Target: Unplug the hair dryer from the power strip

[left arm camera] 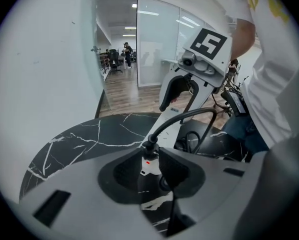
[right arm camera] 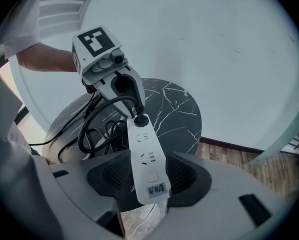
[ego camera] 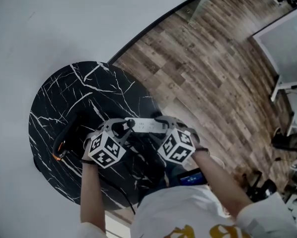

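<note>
Head view: the power strip (ego camera: 147, 126) lies on the marble table (ego camera: 64, 88). Left gripper view: left gripper (left arm camera: 150, 170) spread around the seated plug (left arm camera: 149, 145); it should pinch squarely. Right gripper view: right gripper (right arm camera: 148, 176) spread astride the strip; best to clamp before pulling.

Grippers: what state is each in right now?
Left gripper: open, power strip's plugged end between its jaws.
Right gripper: open, power strip's other end between its jaws.
</note>
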Tool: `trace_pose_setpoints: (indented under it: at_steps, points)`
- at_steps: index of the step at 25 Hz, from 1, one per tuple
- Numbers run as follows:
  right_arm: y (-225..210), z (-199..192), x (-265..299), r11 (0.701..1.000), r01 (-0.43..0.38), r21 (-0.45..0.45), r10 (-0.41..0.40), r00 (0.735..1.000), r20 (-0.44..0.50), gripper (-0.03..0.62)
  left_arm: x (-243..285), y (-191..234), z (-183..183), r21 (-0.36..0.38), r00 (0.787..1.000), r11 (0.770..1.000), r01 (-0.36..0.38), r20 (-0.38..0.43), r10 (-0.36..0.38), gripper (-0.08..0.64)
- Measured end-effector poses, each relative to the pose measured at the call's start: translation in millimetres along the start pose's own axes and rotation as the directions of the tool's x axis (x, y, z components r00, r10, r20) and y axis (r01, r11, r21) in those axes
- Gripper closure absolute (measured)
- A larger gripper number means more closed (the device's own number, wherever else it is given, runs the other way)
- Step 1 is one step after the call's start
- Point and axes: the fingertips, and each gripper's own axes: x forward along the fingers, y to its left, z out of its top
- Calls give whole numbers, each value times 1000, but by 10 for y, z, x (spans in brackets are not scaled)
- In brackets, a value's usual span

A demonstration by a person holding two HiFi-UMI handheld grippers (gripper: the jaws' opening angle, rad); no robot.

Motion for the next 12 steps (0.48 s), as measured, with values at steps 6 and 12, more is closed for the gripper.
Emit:
trace_pose_setpoints:
  at_steps: [6, 12]
  points:
    - [3, -40, 101, 999, -15, -37, 13, 999, -45, 377, 63, 26, -31, 70, 998, 997, 30, -66, -25, 472]
    - [21, -38, 121, 996, -35, -88, 30, 998, -59, 377, 73, 33, 24, 167, 993, 985, 48, -113, -29, 472]
